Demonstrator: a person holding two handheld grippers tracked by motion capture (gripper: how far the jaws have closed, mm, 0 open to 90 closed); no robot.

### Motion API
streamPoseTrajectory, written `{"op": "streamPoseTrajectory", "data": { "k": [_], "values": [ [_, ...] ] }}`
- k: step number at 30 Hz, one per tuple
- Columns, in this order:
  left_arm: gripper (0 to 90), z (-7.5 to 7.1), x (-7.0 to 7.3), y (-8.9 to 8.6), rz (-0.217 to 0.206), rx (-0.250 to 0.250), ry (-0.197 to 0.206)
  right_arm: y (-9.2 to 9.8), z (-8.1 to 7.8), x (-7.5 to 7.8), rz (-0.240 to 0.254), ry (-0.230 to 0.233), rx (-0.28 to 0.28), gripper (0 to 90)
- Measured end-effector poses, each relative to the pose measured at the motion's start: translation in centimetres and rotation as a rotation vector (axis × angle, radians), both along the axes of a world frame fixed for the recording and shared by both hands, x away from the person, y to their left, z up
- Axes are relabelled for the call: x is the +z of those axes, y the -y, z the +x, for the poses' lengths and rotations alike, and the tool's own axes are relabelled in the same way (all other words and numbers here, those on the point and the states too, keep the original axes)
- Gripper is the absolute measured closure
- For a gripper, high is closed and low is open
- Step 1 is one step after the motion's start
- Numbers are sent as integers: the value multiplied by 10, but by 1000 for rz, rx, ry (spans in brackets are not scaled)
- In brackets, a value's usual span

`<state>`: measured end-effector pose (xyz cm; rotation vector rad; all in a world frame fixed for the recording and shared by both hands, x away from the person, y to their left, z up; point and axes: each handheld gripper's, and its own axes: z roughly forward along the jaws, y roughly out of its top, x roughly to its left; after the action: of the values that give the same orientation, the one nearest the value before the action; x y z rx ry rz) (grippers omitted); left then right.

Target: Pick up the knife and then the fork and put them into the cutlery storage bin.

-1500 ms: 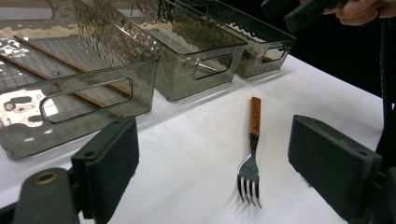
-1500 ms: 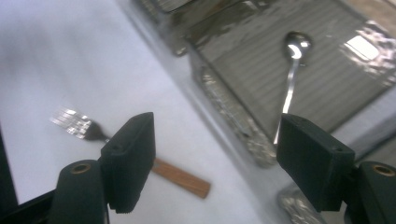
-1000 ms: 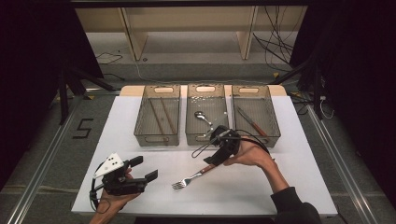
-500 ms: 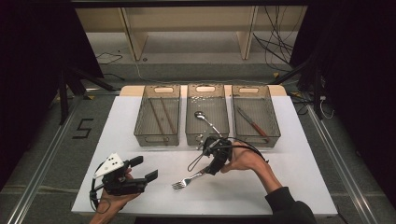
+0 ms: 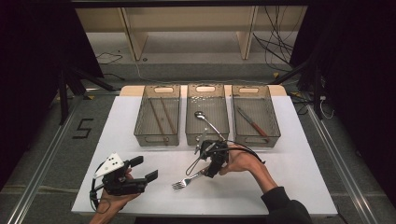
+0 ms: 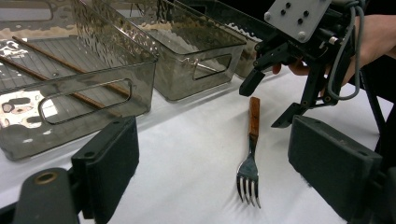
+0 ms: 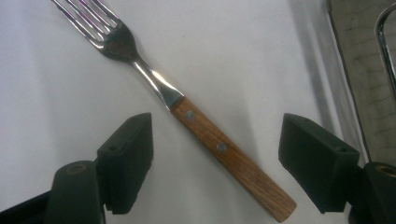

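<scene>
A fork (image 5: 188,180) with a wooden handle lies on the white table (image 5: 289,177), tines toward the front left. My right gripper (image 5: 208,166) hovers open over the handle's end. In the right gripper view the handle (image 7: 219,149) lies slantwise between the spread jaws (image 7: 217,140), touching neither. My left gripper (image 5: 145,169) rests open at the front left, pointing at the fork. In the left gripper view the fork (image 6: 251,149) lies ahead between the wide jaws (image 6: 219,158), with the right gripper (image 6: 265,105) above its handle.
Three clear bins stand in a row behind. The left bin (image 5: 157,138) holds chopsticks (image 5: 159,116), the middle bin (image 5: 205,139) a spoon (image 5: 205,120), the right bin (image 5: 257,139) a knife (image 5: 252,122). Bare table lies to the right and front.
My right gripper has come from the middle bin's front edge toward the front and down over the fork's handle. The left gripper and the fork have stayed put.
</scene>
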<state>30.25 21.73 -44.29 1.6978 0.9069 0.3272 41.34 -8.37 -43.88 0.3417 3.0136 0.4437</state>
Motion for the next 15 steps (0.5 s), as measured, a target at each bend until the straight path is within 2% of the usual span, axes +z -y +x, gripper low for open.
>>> {"op": "streamPoseTrajectory", "data": {
  "k": [15],
  "values": [
    [159, 0, 0, 0, 0, 0, 1, -1, 3, -10, -23, -12, 18, 358]
  ]
}}
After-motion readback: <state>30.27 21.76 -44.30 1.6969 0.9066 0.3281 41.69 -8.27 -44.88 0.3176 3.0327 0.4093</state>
